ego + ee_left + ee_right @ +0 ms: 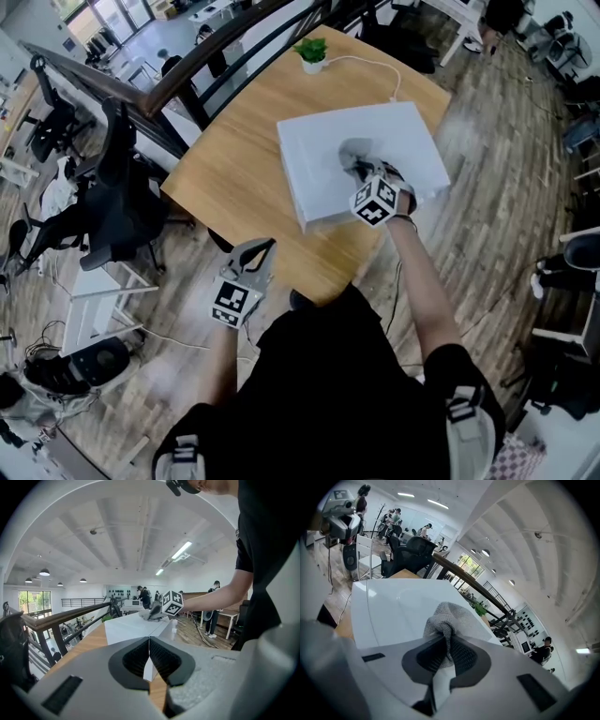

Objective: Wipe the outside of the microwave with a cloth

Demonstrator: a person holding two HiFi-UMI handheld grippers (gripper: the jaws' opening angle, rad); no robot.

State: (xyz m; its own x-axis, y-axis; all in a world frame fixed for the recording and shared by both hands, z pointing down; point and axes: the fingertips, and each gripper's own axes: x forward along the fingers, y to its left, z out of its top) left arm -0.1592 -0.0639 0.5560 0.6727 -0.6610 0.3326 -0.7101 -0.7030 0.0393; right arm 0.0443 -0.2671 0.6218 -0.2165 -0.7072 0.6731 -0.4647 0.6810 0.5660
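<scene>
On the wooden surface (234, 178), in the head view, the white microwave (394, 131) stands toward the far right corner, with a small potted plant (311, 52) beyond it. The right gripper (367, 178) sits on the microwave's top panel, and a grey cloth (352, 156) lies bunched at its tips. The left gripper (255, 253) hangs over the near edge of the surface, well apart from the microwave. In the left gripper view, its jaws are pressed together with nothing between them. The microwave stands ahead, with the right gripper on top of it. In the right gripper view, the jaws pinch a fold of the cloth, whose loose end humps up against the smooth white top.
</scene>
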